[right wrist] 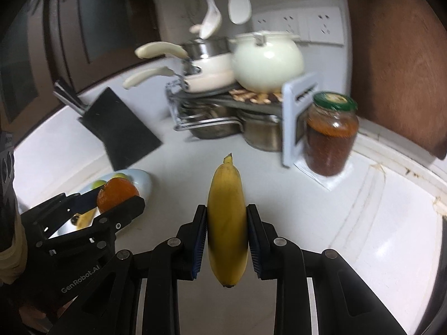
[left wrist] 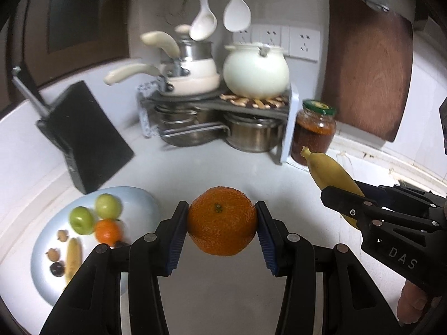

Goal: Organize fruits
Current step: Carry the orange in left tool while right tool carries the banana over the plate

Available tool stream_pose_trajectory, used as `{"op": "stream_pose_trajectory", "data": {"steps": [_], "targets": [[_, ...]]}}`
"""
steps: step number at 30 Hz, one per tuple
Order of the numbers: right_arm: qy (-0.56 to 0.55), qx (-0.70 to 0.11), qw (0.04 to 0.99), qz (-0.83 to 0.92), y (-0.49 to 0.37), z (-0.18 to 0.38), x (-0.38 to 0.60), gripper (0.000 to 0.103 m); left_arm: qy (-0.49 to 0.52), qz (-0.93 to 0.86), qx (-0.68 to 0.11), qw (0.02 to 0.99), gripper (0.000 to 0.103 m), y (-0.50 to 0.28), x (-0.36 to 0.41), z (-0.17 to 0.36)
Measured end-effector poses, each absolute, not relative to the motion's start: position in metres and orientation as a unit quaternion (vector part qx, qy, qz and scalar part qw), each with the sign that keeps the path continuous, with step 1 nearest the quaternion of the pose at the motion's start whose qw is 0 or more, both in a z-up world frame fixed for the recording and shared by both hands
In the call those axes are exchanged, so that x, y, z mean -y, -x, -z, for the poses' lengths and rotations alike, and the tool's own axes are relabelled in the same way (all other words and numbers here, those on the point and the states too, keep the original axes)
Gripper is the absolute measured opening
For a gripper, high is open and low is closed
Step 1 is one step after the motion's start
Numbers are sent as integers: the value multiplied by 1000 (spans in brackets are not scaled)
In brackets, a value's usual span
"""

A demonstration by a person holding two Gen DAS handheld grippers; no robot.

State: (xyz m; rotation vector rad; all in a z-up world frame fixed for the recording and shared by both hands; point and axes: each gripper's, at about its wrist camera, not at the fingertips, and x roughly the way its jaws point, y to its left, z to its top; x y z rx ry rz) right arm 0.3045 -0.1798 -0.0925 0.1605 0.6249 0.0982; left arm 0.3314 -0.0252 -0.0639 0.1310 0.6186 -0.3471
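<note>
We carry both fruits clear of the counter — left gripper clamping the orange, right gripper the banana — bound, likely, for the plate at left.

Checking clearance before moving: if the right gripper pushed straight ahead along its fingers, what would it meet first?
Probably the steel pots under the grey rack; bare white counter lies before them. The right gripper holds a yellow banana. Depth is uncertain.

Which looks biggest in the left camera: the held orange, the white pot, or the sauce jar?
Largest to smallest as they appear:
1. held orange, in the left gripper
2. white pot, nearly alike
3. sauce jar
The orange is nearest the camera, so true sizes are unsure.
</note>
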Motion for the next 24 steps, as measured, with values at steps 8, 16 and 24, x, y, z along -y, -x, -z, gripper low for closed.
{"op": "stream_pose_trajectory", "data": {"steps": [8, 16, 24], "targets": [[-69, -285, 953, -81, -296, 73, 147, 29, -55, 139, -279, 949, 47, -313, -10, 44], [-60, -273, 954, -113, -296, 61, 112, 29, -49, 110, -270, 955, 47, -304, -42, 36], [-51, -272, 950, -142, -301, 58, 74, 29, -45, 80, -269, 959, 47, -297, -79, 36]]}}
